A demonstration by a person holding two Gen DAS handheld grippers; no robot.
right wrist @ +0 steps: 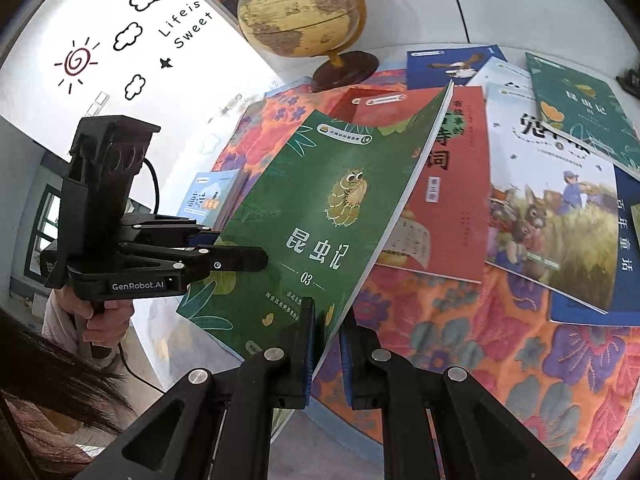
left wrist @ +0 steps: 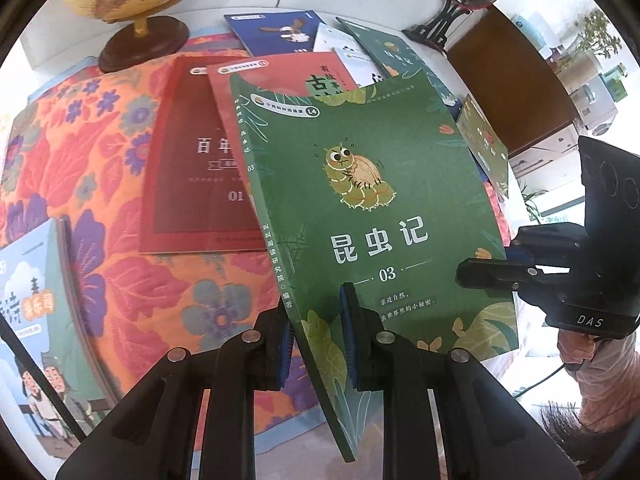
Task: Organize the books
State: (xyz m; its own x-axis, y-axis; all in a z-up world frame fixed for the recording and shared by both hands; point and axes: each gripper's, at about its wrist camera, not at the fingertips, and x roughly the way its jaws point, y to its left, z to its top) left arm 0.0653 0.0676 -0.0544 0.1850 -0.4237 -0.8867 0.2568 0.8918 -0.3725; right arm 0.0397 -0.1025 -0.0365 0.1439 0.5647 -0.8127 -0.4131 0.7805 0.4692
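Note:
A green book (left wrist: 360, 208) with a caterpillar drawing and "03" on its cover hangs tilted above the table. My left gripper (left wrist: 316, 344) is shut on its near spine corner. My right gripper (right wrist: 326, 344) is shut on the book's (right wrist: 320, 216) opposite lower edge. Each gripper shows in the other's view: the right gripper (left wrist: 486, 270) at the book's right edge, the left gripper (right wrist: 244, 250) at its left edge. Under the book lie red books (left wrist: 188, 160), (right wrist: 452, 184).
A floral orange cloth (left wrist: 100, 168) covers the table. More books lie spread at the back: a blue one (left wrist: 276, 32), a green one (right wrist: 584, 112), a rabbit-cover book (right wrist: 552, 208). A pale blue book (left wrist: 32, 320) lies at the left. A globe (right wrist: 304, 8) stands behind.

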